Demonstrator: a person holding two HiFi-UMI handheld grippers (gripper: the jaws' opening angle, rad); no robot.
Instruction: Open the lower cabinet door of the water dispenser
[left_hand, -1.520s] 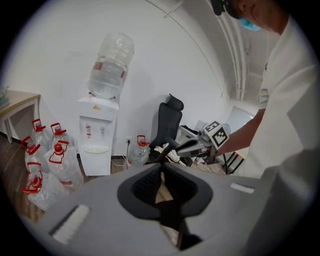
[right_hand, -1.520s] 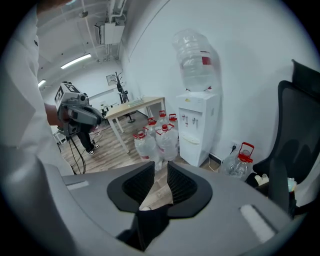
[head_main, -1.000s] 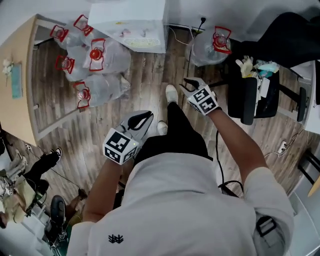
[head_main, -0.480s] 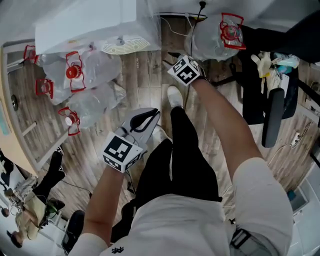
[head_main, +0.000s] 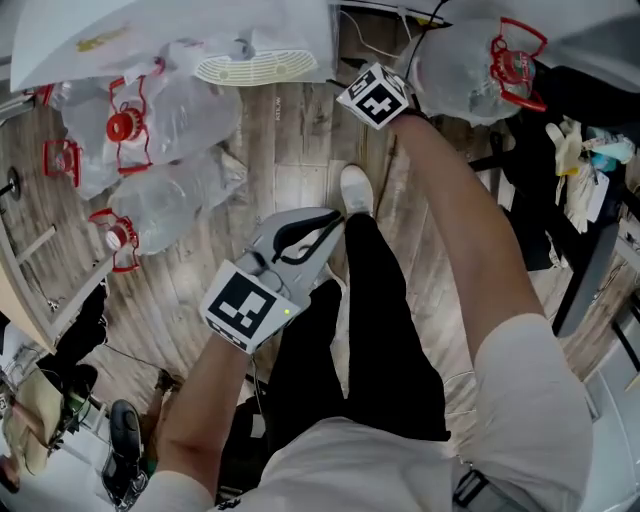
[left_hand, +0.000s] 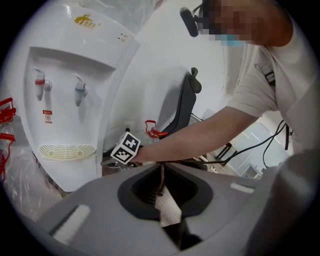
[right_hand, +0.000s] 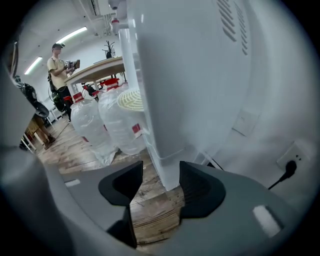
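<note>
Right claw (right_hand: 161, 186) of mine has just been spreading its jaws; they stand wide apart, with the water dispenser's (right_hand: 200, 75) bottom corner in line between them and no pad pressing on it. My left claw (left_hand: 161, 172) is pinched together on nothing. The lower cabinet door (left_hand: 67, 172) sits closed beneath the drip grille (left_hand: 67, 151). Wood plank floor (right_hand: 150, 220) runs underneath. Bagged water bottles (right_hand: 107, 125) crowd beside the dispenser, and a black plug (right_hand: 288, 171) is plugged in behind it.
</note>
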